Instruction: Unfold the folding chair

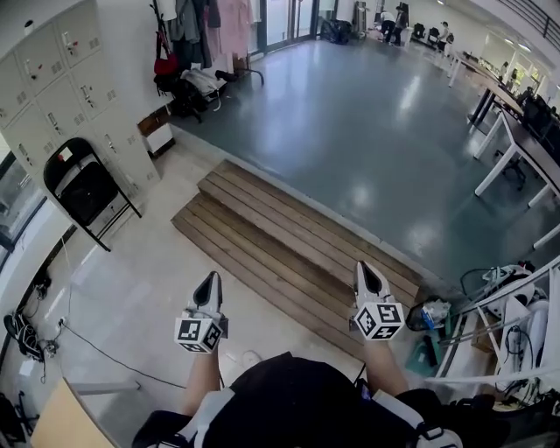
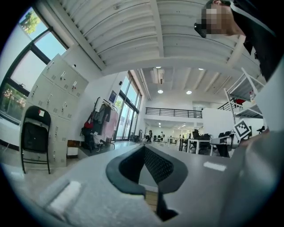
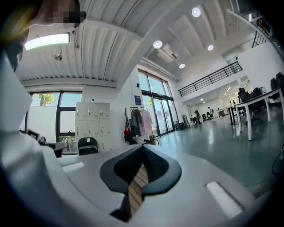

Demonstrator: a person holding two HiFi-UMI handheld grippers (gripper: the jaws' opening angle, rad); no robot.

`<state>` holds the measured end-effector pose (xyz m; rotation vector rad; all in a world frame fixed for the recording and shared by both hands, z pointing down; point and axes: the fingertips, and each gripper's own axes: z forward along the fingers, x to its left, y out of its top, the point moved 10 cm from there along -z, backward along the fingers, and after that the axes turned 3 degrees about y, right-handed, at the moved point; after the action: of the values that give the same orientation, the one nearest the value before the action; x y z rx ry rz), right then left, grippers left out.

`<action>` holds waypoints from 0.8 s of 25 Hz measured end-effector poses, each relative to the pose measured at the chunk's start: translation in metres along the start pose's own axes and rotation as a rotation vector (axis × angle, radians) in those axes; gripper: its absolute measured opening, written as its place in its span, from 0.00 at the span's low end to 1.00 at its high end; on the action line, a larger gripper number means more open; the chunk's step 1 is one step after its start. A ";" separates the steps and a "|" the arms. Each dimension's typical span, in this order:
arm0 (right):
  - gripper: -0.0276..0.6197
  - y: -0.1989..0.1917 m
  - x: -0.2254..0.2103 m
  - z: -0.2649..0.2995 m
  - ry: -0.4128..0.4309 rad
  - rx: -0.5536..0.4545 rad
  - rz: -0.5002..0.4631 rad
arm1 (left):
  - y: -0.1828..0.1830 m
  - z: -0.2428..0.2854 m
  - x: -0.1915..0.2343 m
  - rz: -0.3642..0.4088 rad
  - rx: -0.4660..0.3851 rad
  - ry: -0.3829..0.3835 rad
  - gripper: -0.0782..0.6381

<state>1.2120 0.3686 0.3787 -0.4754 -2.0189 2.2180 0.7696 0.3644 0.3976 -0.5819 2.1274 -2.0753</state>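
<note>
Items I log from this station:

1. Folding chair (image 1: pixel 83 188): black, folded flat. It stands upright against the grey lockers (image 1: pixel 48 83) at the far left of the room. Neither tong touches it, and both are well apart from it.

2. Left gripper (image 1: pixel 210 280): held level in front of the person, at the near left. Its jaws are closed together, tip to tip, with nothing between them. In its own view the chair shows small at the left edge.

3. Right gripper (image 1: pixel 368 268): held level beside the left one, at the near right. Its jaws are likewise pressed together and empty, and it points over the wooden steps.

4. Wooden steps (image 1: pixel 289 241): a low slatted platform in two tiers. It lies just beyond both grippers, between the pale tile floor and the dark green floor.

5. Clothes rack (image 1: pixel 206 26): hung with garments, far left, beyond the lockers.

6. White desks (image 1: pixel 516 140): along the far right.

7. Black cable (image 1: pixel 105 354): trails across the tiles at the near left.
</note>
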 end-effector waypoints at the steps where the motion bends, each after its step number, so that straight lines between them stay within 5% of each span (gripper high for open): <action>1: 0.05 -0.001 0.007 0.008 0.014 0.005 -0.003 | 0.001 -0.002 0.007 0.004 -0.005 0.011 0.11; 20: 0.05 -0.044 0.186 0.184 0.361 0.093 -0.012 | 0.019 -0.090 0.156 0.014 -0.047 0.268 0.11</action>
<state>0.9753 0.2510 0.4056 -0.7852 -1.7220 2.0302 0.5916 0.3949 0.4131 -0.3066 2.3165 -2.2103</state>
